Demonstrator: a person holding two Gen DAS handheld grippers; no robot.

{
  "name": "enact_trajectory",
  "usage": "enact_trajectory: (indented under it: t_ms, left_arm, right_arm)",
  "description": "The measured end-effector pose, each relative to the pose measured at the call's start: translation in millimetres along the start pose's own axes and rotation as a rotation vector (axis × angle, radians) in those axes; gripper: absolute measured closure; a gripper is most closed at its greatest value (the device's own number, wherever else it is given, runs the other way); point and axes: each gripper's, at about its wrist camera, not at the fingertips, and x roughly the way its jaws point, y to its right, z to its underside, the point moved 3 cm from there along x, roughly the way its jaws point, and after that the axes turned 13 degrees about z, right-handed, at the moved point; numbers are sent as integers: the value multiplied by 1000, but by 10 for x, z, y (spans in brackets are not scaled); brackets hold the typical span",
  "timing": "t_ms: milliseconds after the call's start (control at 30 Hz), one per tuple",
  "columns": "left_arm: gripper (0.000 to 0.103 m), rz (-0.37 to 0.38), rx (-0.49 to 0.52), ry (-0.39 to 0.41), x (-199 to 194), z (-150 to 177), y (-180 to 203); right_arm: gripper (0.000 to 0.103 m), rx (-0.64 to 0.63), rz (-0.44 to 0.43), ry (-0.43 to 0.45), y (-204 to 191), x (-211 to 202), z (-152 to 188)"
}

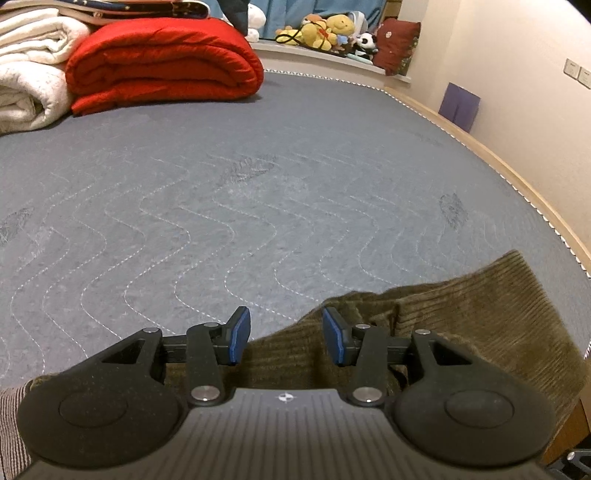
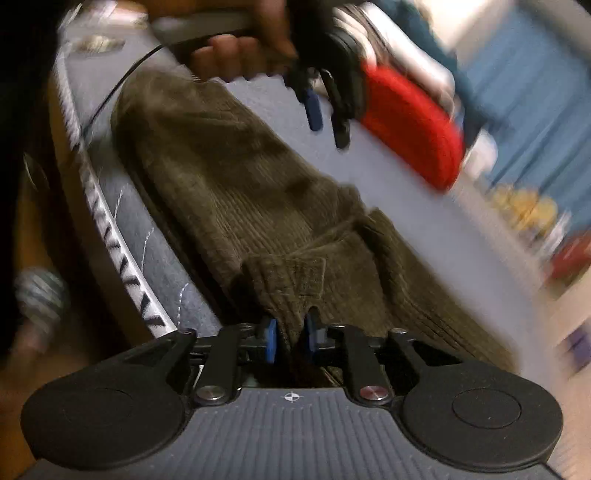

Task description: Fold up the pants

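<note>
Olive-brown corduroy pants (image 2: 236, 192) lie along the near edge of the grey-blue quilted mattress (image 1: 258, 192). My right gripper (image 2: 290, 338) is shut on a bunched fold of the pants at one end. My left gripper (image 1: 286, 338) is open and empty, hovering just above the other end of the pants (image 1: 461, 317), which spread to its right. The left gripper also shows in the right wrist view (image 2: 327, 110), held in a hand above the far end of the pants, jaws apart. The right wrist view is motion-blurred.
A folded red quilt (image 1: 162, 62) and white blankets (image 1: 29, 66) lie at the mattress's far left. Stuffed toys (image 1: 325, 31) and a red pillow (image 1: 399, 46) sit on the ledge beyond. A wooden bed frame (image 1: 517, 177) and wall run along the right.
</note>
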Motion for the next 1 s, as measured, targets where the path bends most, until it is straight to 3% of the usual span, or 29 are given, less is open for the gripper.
enact_trajectory:
  t_ms: [67, 133, 267, 333, 400, 500, 700, 733, 767, 833, 867, 933, 1000]
  left_arm:
    - [53, 27, 10, -9, 1, 28, 33]
    - [53, 69, 6, -16, 32, 25, 83]
    - [53, 203, -71, -42, 150, 37, 196]
    - [53, 255, -110, -59, 233, 36, 248]
    - [54, 279, -136, -69, 324, 26, 278]
    - [57, 280, -148, -57, 461, -15, 338]
    - [59, 242, -54, -30, 725, -77, 485]
    - [68, 243, -26, -38, 773, -73, 529]
    - [78, 235, 13, -51, 811, -56, 571]
    - [88, 179, 109, -25, 794, -60, 655]
    - [89, 166, 128, 6, 744, -93, 672]
    - [90, 164, 122, 78, 605, -162, 677]
    - [90, 164, 118, 79, 592, -151, 658]
  right_arm:
    - [76, 44, -31, 3, 69, -63, -24]
    - [72, 189, -108, -4, 301, -92, -17]
    - [65, 396, -260, 113, 628, -288, -76]
    - [53, 474, -292, 158, 753, -346, -81]
    - [50, 533, -286, 137, 873, -308, -48]
    - [50, 532, -246, 59, 862, -116, 5]
    - [50, 423, -317, -29, 488, 176, 2]
    - [50, 426, -327, -35, 471, 198, -3]
    - [57, 434, -337, -39, 443, 184, -29]
    - [72, 438, -357, -29, 443, 133, -57]
    - [83, 434, -360, -15, 456, 106, -62]
    - [88, 413, -377, 25, 479, -5, -89]
    - [88, 383, -396, 54, 484, -100, -66]
